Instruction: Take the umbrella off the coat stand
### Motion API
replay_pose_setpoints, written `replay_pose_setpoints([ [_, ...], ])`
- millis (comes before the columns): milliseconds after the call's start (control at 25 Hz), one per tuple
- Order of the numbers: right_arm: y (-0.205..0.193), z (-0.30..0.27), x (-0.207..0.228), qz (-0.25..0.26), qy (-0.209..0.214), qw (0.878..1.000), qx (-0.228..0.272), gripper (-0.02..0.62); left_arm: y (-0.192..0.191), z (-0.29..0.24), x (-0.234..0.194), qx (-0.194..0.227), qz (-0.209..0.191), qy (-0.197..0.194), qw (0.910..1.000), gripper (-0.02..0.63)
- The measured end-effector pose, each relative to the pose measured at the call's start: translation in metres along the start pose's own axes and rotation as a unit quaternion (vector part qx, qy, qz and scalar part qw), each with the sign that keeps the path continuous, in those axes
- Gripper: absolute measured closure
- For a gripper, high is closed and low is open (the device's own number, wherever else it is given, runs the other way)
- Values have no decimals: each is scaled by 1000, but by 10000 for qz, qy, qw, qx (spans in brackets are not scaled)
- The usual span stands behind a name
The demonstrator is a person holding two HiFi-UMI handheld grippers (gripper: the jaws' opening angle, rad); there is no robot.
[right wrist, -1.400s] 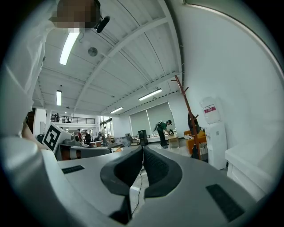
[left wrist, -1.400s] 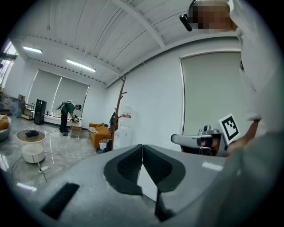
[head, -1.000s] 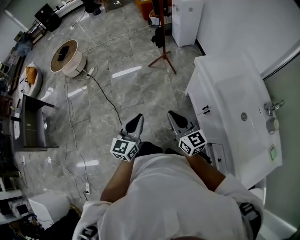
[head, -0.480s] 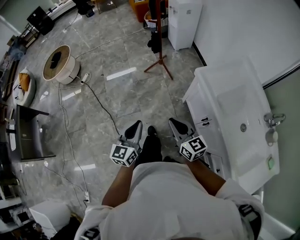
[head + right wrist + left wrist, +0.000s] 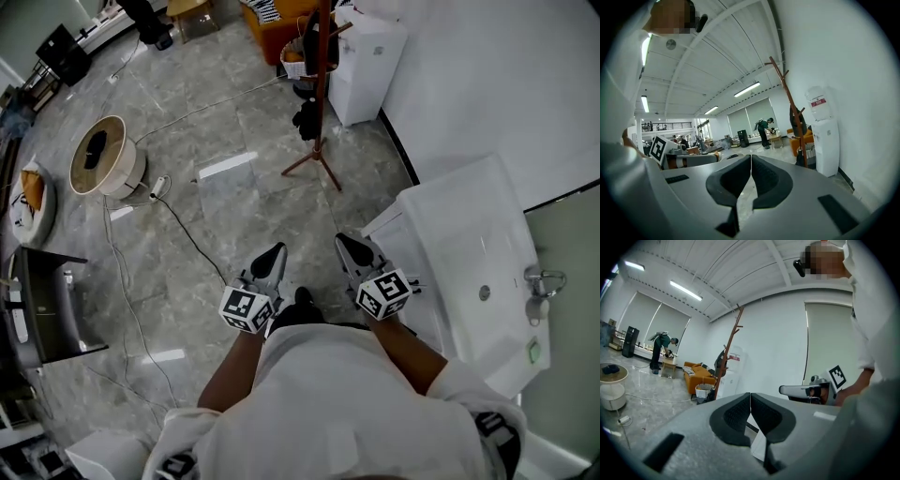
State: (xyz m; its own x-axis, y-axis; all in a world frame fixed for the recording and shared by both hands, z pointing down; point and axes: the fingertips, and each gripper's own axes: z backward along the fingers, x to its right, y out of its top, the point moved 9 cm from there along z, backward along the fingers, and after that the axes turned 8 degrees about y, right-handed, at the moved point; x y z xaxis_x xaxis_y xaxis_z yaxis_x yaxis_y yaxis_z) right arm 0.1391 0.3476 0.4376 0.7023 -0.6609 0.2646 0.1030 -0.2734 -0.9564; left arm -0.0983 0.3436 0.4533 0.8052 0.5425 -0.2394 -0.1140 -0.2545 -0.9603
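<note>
A tall brown coat stand [image 5: 321,94] rises from the grey floor ahead of me, next to a white water dispenser [image 5: 366,56]. A dark folded umbrella [image 5: 306,119] hangs low on its pole, with another dark item higher up. The stand [image 5: 729,352] and the dark umbrella [image 5: 720,363] show in the left gripper view, and again in the right gripper view as stand [image 5: 790,105] and umbrella [image 5: 796,123]. My left gripper [image 5: 277,248] and right gripper [image 5: 343,235] are held side by side at waist height, well short of the stand. Both are shut and empty, their pads touching [image 5: 750,395] [image 5: 751,158].
A white counter with a sink [image 5: 469,253] runs along my right. An orange sofa [image 5: 272,14] and a bin [image 5: 295,58] stand behind the stand. A round low table [image 5: 98,159] and floor cables [image 5: 187,234] lie to the left. A person [image 5: 661,345] bends at a far table.
I have walked forward: the coat stand and dispenser have come nearer in the head view, and the counter has slid back beside me. Both grippers stayed shut, side by side.
</note>
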Motion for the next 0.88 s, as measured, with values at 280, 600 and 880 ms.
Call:
replay_pose_setpoints([
  [280, 25, -54, 41, 20, -242, 9996, 114, 580, 26, -65, -56, 159, 10, -124, 9998, 589],
  [600, 31, -108, 100, -131, -227, 9996, 100, 580, 36, -135, -102, 89, 26, -91, 9999, 589],
  [880, 61, -165, 179, -167, -82, 9997, 188, 580, 60, -215, -134, 62, -35, 59, 10000, 589],
])
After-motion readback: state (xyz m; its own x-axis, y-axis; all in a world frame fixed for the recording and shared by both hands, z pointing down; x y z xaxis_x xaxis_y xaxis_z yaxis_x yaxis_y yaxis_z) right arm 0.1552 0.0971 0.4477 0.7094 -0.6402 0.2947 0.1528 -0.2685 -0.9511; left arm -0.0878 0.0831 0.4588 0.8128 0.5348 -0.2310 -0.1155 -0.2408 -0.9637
